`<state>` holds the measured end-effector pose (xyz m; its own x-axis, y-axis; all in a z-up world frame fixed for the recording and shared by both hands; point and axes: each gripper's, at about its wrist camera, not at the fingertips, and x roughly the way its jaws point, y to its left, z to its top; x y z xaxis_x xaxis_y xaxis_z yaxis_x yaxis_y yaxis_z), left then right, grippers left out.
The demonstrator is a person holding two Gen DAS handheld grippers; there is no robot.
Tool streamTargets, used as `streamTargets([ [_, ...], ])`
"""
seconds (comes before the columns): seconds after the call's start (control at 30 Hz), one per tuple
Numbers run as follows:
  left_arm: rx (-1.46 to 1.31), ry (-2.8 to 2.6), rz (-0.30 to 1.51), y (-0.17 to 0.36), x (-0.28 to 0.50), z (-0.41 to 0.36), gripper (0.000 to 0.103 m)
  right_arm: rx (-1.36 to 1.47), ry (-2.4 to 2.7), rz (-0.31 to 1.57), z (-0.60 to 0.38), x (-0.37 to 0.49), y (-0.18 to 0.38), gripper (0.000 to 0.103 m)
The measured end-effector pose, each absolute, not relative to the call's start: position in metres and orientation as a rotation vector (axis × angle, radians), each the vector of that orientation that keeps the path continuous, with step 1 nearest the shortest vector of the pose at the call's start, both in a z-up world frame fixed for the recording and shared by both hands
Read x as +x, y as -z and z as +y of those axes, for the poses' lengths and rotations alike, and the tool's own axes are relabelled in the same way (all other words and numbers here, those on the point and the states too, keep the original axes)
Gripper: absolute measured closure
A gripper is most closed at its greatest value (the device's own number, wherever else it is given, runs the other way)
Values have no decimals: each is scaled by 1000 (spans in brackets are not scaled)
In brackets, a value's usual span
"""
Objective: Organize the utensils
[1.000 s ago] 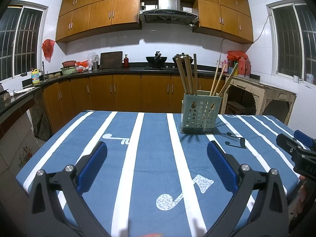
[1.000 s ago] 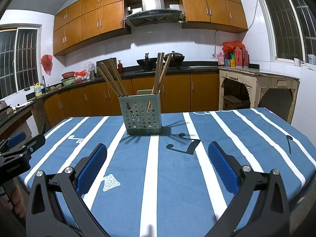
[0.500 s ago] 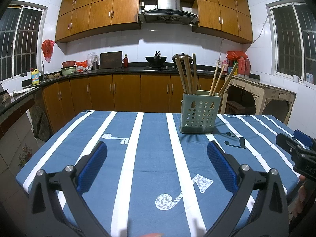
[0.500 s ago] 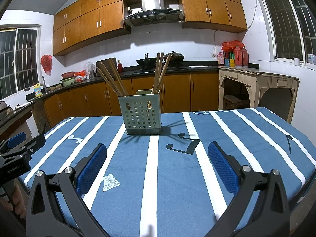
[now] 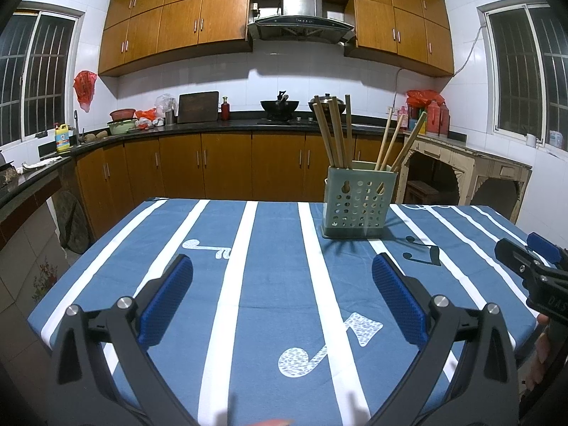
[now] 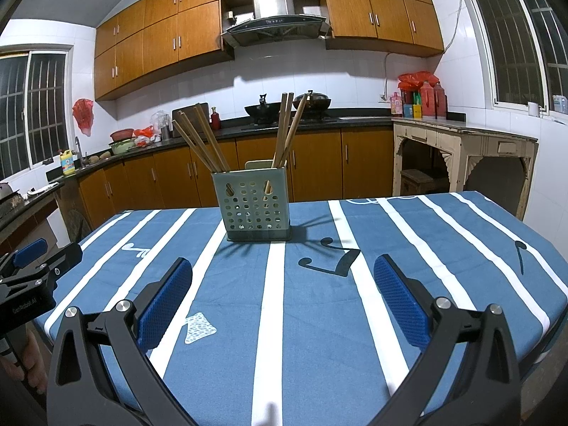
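Right wrist: utensil holder (image 6: 255, 208) stands beyond gaping right claw (image 6: 282, 296).

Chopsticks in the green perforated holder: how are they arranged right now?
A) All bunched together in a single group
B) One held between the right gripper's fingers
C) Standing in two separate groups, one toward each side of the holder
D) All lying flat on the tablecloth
C: in the right wrist view the chopsticks lean in two separate clusters inside the holder, and both grippers are open with nothing between them.
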<state>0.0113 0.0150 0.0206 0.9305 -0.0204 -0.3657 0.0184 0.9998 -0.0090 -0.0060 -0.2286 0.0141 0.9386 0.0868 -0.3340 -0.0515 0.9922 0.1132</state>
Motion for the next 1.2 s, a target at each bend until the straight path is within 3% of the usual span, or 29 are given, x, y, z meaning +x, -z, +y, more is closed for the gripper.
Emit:
streamTargets([
  [1.2, -6, 19, 377, -23, 12, 14, 4, 108, -70, 349, -227, -7, -13, 2],
])
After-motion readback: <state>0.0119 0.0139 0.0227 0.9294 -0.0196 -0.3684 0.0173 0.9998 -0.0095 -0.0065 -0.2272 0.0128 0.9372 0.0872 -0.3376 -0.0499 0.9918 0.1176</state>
